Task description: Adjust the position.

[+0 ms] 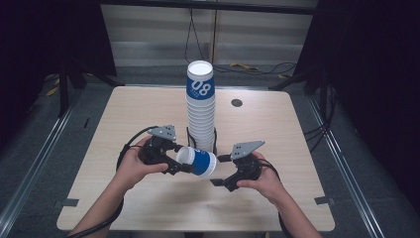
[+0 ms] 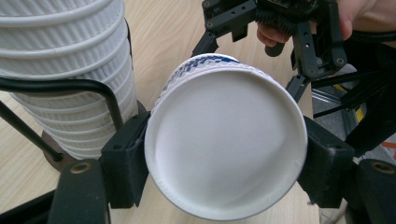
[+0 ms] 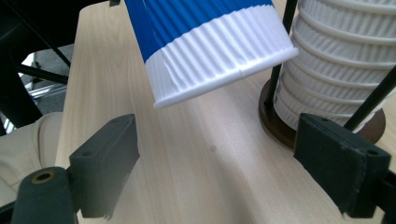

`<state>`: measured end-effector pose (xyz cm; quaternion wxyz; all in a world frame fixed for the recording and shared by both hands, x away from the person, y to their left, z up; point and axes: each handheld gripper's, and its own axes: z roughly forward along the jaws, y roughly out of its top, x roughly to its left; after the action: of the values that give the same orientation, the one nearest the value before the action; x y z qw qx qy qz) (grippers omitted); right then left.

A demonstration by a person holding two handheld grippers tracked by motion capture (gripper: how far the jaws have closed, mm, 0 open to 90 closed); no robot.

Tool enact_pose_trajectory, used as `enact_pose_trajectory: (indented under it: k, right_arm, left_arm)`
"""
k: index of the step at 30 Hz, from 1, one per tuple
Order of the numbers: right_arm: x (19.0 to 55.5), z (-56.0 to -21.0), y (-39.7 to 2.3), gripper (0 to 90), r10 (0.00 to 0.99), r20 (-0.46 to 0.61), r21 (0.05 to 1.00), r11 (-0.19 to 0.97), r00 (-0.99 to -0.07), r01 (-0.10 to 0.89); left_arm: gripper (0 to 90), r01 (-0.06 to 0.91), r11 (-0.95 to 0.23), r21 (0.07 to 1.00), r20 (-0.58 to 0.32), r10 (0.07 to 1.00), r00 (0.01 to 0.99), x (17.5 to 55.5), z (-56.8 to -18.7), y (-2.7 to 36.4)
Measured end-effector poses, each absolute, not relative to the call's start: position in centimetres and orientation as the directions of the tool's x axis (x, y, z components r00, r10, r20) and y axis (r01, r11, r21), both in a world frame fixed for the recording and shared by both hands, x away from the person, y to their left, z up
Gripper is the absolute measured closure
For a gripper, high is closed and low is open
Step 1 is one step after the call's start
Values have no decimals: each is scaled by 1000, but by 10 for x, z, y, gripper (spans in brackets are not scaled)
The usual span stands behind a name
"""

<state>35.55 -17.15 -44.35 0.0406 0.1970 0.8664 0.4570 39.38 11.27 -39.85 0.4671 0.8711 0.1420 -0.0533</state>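
Holding the paper cup (image 1: 197, 161) sideways in your left tool (image 1: 174, 163), keep the clamp gentle — the thin wall will buckle if you squeeze harder. That tool is closed across the cup's base end, mouth pointing toward your right tool (image 1: 221, 171). Your right tool stands apart, its jaws wide with nothing between them, just beyond and below the rim. The cup hangs above the surface (image 1: 148, 208) near its front edge, right in front of the tall cup stack (image 1: 200, 106) — bring the right tool squarely onto the rim before passing it over.
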Motion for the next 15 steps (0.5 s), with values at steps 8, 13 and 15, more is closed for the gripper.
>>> enact_pose_trajectory:
  k: [8,13,15]
  right_arm:
    - [354,-445,-169,133,384,99,815,498,-918,296]
    - [354,-445,-169,133,386,94,827,483,-918,288]
    - [354,-445,-168,133,388,98,833,472,-917,289]
  left_arm:
    - [285,294,-515,805,-226,192,955,393,-395,113]
    - [285,299,-505,810,-232,193,953,393,-395,114]
    - [285,305,-496,813,-239,194,951,394,-396,115]
